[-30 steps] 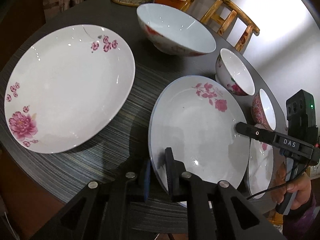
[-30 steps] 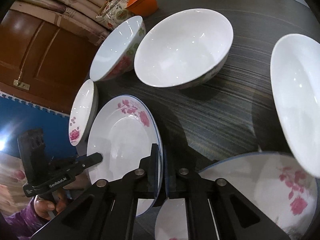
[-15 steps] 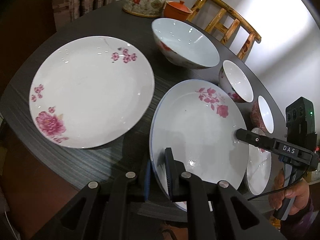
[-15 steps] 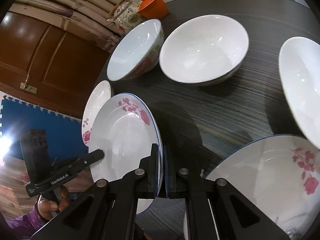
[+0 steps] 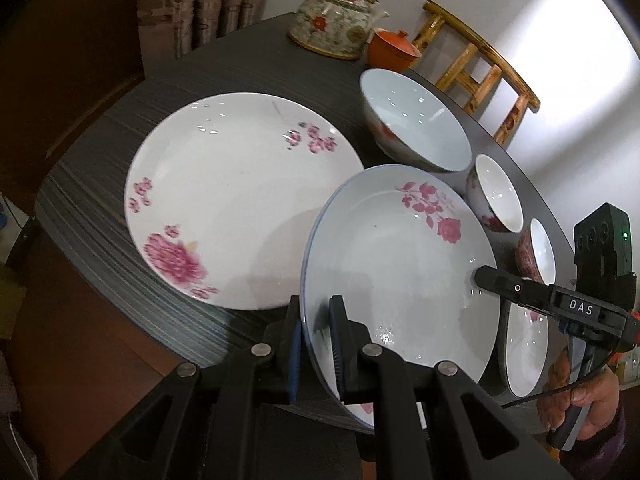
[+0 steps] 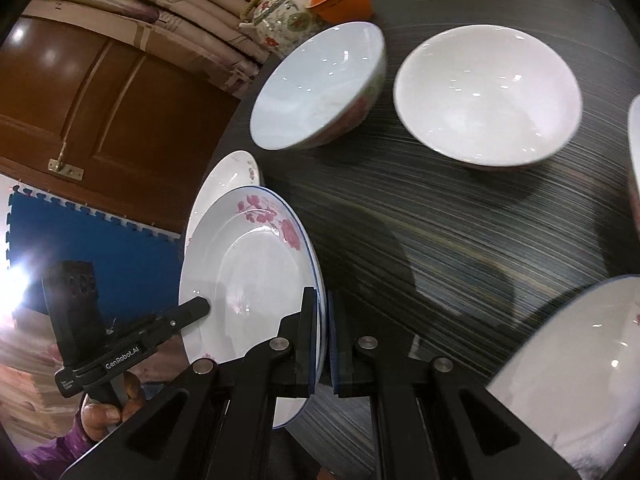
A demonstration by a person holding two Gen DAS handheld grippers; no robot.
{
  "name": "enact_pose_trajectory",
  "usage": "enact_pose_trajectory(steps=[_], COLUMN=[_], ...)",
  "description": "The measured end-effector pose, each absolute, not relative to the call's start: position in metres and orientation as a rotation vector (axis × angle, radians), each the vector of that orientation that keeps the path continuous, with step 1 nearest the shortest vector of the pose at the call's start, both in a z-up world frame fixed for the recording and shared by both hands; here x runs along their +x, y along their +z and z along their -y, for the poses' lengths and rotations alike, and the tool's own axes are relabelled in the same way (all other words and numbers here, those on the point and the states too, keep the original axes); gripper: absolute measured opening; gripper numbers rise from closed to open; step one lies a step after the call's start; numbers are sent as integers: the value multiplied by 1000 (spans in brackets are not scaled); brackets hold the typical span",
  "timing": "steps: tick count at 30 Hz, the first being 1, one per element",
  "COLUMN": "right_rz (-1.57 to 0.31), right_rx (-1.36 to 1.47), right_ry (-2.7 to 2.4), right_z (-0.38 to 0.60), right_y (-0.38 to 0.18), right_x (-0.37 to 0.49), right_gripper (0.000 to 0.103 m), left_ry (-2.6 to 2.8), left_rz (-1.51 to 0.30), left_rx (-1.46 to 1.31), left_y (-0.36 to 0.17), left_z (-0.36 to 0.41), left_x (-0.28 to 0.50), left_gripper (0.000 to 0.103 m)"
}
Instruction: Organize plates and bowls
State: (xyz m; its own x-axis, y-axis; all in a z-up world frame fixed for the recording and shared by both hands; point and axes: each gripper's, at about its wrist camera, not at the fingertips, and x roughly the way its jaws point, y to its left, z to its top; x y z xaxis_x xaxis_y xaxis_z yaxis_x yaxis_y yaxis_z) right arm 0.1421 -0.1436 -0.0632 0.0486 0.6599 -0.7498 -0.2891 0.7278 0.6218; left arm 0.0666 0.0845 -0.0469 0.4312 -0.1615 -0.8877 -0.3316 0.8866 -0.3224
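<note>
A blue-rimmed plate (image 5: 400, 264) with a pink rose is held tilted above the dark table (image 5: 192, 76). My left gripper (image 5: 316, 312) is shut on its near rim. On the opposite rim my right gripper (image 5: 486, 276) is shut too. In the right wrist view the same plate (image 6: 252, 280) sits in the right gripper (image 6: 322, 304), with the left gripper (image 6: 200, 305) on its far rim. A large peony plate (image 5: 240, 196) lies just left of it, partly overlapped in the left wrist view.
A large bowl (image 5: 416, 120), two small bowls (image 5: 498, 196) and a small plate (image 5: 524, 348) line the table's right side. A white bowl (image 6: 488, 92) and another rose plate (image 6: 572, 360) lie further over. Teapot (image 5: 336, 28), orange cup (image 5: 392, 50) and wooden chair (image 5: 480, 68) stand behind.
Both grippers have lifted the blue-rimmed plate and carried it toward the large peony plate, whose edge it now overlaps. Both grips are unchanged.
</note>
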Motion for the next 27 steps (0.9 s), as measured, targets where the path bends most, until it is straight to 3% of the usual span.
enact_pose_trajectory(steps=[27], right_rz=[-1389], right_rx=[364], right_ry=[718], right_z=[57], right_y=[-67], right_x=[169], right_gripper=[7], left_ry=[257], left_rz=[-1101], left_rx=[-517], left_y=[-53], left_z=[-166], left_x=[82], left_gripper=[15])
